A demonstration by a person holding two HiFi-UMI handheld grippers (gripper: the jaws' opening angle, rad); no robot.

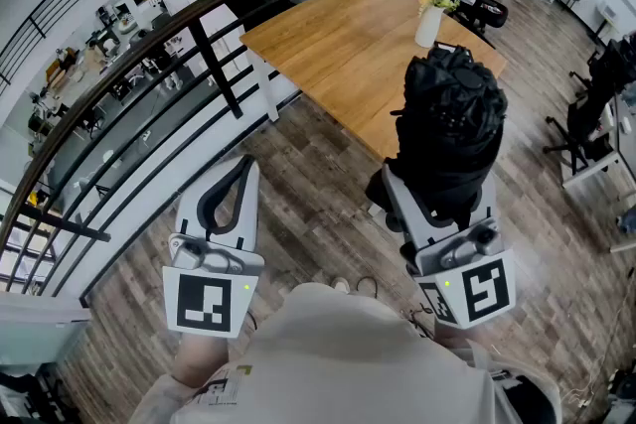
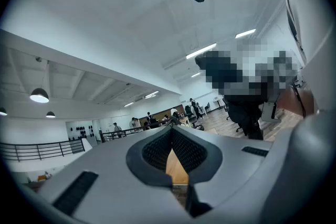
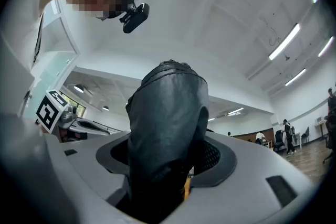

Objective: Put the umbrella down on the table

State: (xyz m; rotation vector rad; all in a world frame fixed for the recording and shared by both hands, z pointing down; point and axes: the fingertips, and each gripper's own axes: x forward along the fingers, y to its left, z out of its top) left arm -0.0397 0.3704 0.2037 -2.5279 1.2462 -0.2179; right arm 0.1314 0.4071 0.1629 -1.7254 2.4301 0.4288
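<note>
My right gripper (image 1: 443, 201) is shut on a black folded umbrella (image 1: 452, 124), which stands upright out of its jaws above the wooden floor. In the right gripper view the umbrella (image 3: 167, 123) fills the gap between the jaws and hides most of what lies ahead of my right gripper (image 3: 170, 168). The wooden table (image 1: 338, 45) lies ahead, its near corner just past the umbrella. My left gripper (image 1: 241, 170) is held level at the left, shut with nothing in it; its fingertips meet in the left gripper view (image 2: 171, 131).
A white vase with flowers (image 1: 429, 19) stands at the table's far right edge. A dark curved railing (image 1: 199, 33) runs along the left, with a lower floor beyond it. Black office chairs (image 1: 479, 3) and desks (image 1: 596, 149) stand at the right. My shoes (image 1: 354, 286) show on the plank floor.
</note>
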